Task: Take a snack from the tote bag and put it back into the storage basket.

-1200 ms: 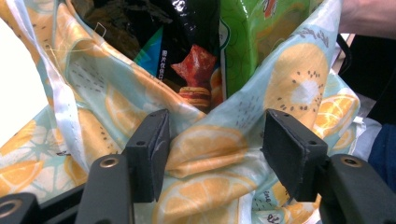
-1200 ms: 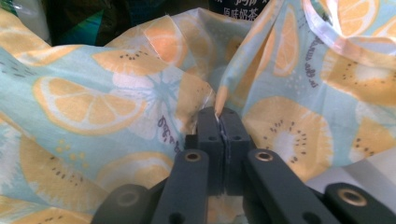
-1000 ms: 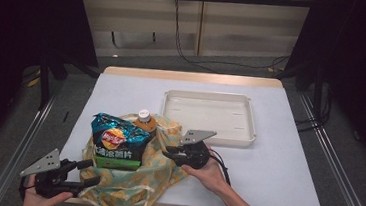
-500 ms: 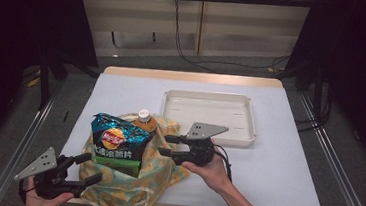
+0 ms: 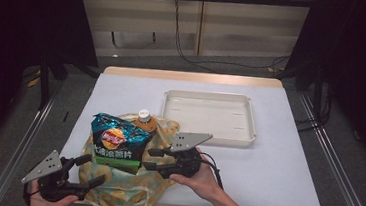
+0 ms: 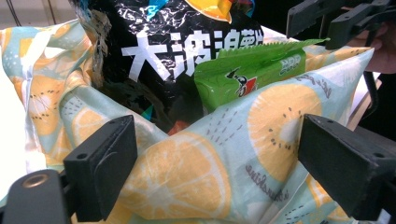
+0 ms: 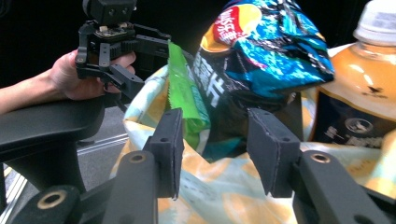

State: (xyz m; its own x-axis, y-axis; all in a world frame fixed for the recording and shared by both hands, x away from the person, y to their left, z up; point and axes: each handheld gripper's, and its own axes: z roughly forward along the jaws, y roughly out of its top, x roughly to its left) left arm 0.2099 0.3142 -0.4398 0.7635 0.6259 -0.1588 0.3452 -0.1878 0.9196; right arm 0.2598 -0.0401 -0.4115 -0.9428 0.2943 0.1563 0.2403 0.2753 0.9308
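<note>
Citrus-print cloth bag (image 5: 128,188) slumps at the table's (image 5: 286,157) near edge holding the crisp packet (image 5: 117,140) and bottle (image 5: 145,122), the left gripper (image 6: 212,172) having just opened around its hem without pinching, the right gripper (image 7: 212,149) half-open, empty: unpacking likely begins with the crisps.

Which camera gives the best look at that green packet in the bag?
The left gripper view: the green packet sits close, facing the camera, tucked beside the chip bag in the fruit-print bag. The right gripper view shows it edge-on. In the high view only a thin green strip shows under the chip bag.
</note>
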